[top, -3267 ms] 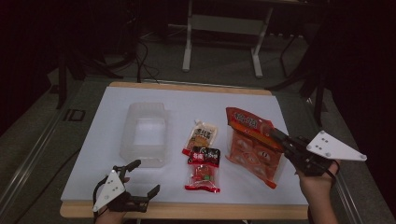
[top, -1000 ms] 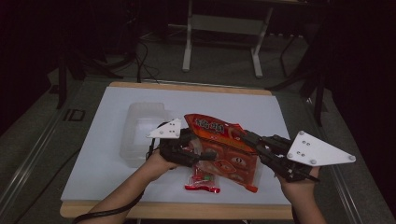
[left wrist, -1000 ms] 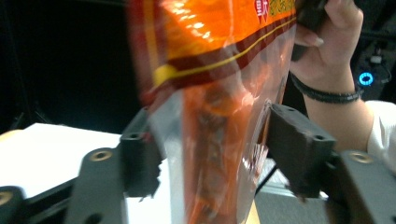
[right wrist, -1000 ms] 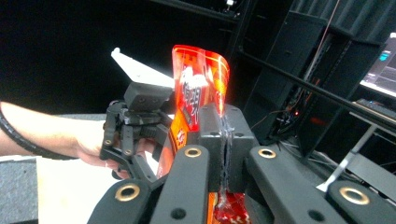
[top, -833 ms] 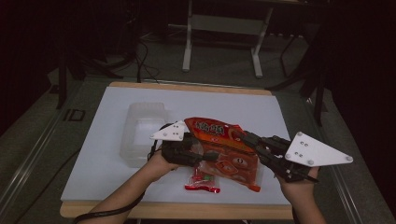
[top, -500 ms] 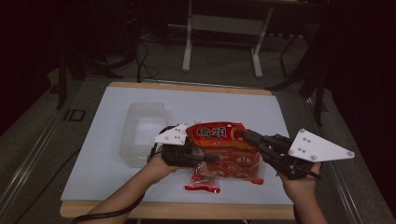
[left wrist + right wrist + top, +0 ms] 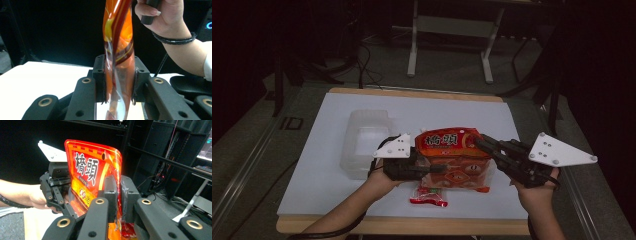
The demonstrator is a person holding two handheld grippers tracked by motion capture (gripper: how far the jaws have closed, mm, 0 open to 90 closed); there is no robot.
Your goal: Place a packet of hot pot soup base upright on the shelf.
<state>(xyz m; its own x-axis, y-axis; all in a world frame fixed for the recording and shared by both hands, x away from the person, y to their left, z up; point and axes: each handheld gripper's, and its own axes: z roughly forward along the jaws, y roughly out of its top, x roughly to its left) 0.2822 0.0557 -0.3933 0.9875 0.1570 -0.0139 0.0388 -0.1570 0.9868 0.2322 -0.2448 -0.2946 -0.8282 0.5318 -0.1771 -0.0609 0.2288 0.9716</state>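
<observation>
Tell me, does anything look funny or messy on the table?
Nothing is spilled or torn. The big orange bag stands upright, pinched between the left claw and right claw, and a small red packet lies partly under it.

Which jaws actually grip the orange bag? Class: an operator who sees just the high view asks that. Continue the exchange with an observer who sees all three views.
Observer: The left gripper does. Its own view shows both pads pressed on the orange bag, one on each side. Those jaws have just been closing.
Operator: And the right gripper?
Observer: Its view shows the bag's other edge pinched between its pads, though those jaws have just been opening slightly.
Operator: Anything along the bag's top edge?
Observer: The right gripper view shows a small hang hole there.
</observation>
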